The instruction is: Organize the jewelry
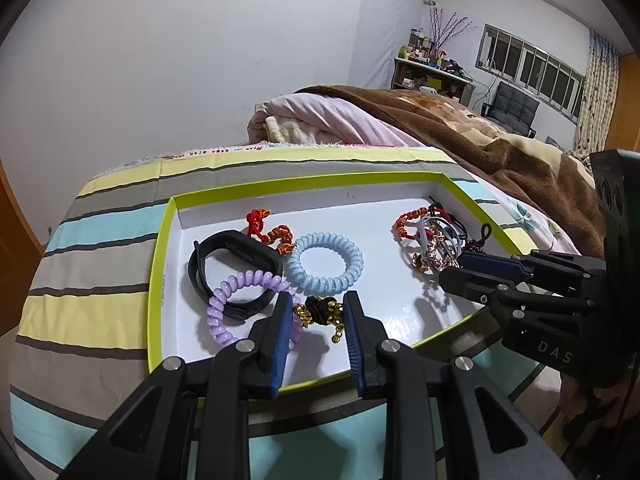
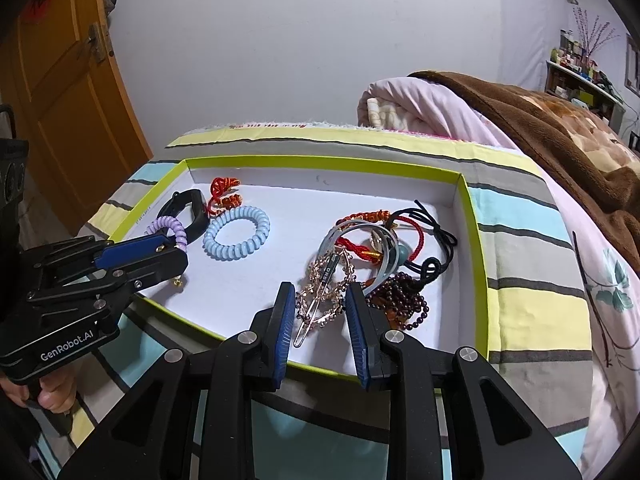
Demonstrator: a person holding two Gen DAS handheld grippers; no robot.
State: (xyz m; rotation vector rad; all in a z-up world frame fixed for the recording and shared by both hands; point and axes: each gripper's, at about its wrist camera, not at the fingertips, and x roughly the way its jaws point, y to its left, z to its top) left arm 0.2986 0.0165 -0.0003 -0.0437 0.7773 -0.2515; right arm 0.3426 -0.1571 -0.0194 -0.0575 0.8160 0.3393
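A white tray with a lime-green rim [image 1: 160,264] [image 2: 476,240] lies on a striped bed. On its left side lie a black wristband [image 1: 224,256], a purple coil hair tie [image 1: 228,308], a light blue coil hair tie [image 1: 326,264] [image 2: 236,238] and a red knotted cord [image 1: 268,230]. My left gripper [image 1: 318,304] is open, its jaws on either side of a black-and-gold beaded piece [image 1: 320,312]. On the right lies a tangled pile of bracelets and cords [image 2: 376,256]. My right gripper [image 2: 320,296] is open around a rose-gold chain and hair clip [image 2: 320,304].
A folded pink quilt [image 1: 320,120] and a brown blanket [image 1: 500,136] lie behind the tray. A wooden door [image 2: 60,100] stands at the left. A shelf of bottles [image 1: 428,64] and a dark chair [image 1: 512,108] stand far back under a window.
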